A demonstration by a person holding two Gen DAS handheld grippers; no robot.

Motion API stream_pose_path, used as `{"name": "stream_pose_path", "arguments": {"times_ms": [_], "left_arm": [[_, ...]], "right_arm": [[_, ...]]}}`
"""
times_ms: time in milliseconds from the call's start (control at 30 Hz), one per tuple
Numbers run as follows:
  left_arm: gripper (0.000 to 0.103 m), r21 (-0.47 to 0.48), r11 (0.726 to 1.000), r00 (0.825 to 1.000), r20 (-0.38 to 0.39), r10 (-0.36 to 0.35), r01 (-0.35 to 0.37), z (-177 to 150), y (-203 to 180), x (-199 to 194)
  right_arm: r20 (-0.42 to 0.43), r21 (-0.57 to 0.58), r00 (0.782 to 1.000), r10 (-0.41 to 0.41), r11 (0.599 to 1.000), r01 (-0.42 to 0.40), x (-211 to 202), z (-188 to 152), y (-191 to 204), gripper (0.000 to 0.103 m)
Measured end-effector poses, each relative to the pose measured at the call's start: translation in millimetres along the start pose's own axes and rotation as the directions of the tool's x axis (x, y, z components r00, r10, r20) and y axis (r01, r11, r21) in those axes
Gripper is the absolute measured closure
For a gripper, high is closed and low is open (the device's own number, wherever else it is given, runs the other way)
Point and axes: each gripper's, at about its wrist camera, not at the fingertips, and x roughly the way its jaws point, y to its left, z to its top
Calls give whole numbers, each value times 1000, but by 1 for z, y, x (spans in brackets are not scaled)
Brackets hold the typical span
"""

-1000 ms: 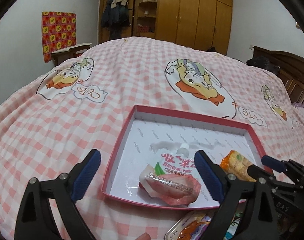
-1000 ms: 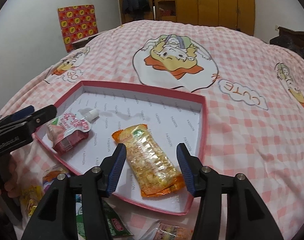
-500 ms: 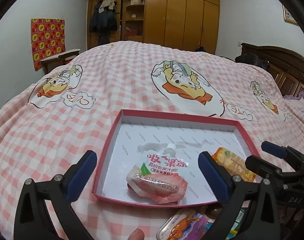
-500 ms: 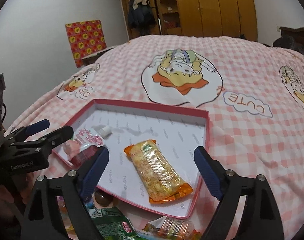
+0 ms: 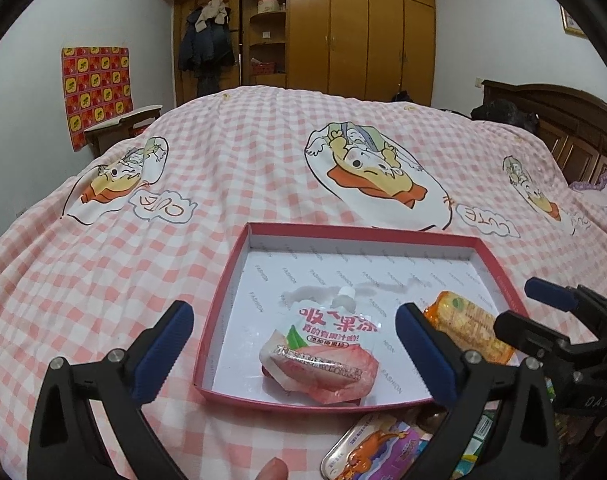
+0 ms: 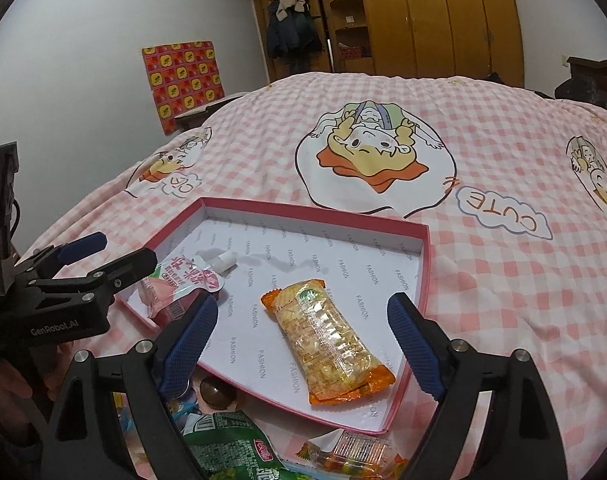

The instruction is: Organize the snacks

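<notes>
A shallow red-rimmed box (image 5: 223,308) (image 6: 419,280) with a white floor lies on the bed. In it lie a pink jelly pouch (image 5: 323,352) (image 6: 183,284) with a white spout and an orange cracker pack (image 5: 469,330) (image 6: 327,340). My left gripper (image 5: 293,350) is open and empty, held above the box's near edge over the pouch. My right gripper (image 6: 301,340) is open and empty, its fingers either side of the cracker pack and above it. Each gripper shows in the other's view.
Loose snacks lie on the bed in front of the box: a tin with a cartoon lid (image 5: 367,448), a green packet (image 6: 231,448), a clear candy pack (image 6: 355,450), a brown round sweet (image 6: 217,392). The pink checked bedspread (image 5: 223,184) stretches beyond. Wardrobes stand at the back.
Both grippers have drawn back and up from the box. The right gripper's jaws have opened wide, away from the cracker pack. The pouch and the pack have stayed in the box.
</notes>
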Motion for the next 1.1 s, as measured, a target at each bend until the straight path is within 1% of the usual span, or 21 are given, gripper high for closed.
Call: {"name": "stream_pose_path", "arguments": {"times_ms": [467, 700, 1033, 1100], "left_arm": [[0, -8, 1000, 1000, -2, -3, 3, 0, 2, -1], [0, -9, 1000, 1000, 16, -4, 4, 2, 3, -7], [0, -11, 1000, 1000, 15, -16, 16, 5, 3, -12], [0, -9, 1000, 1000, 10, -18, 18, 6, 3, -17]], "right_arm": [[1, -16, 1000, 9, 1000, -9, -3, -1, 3, 14], [2, -41, 1000, 24, 999, -24, -9, 0, 9, 14], [-43, -116, 998, 42, 992, -47, -15, -2, 16, 14], [-62, -128, 996, 58, 990, -65, -16, -3, 13, 14]]}}
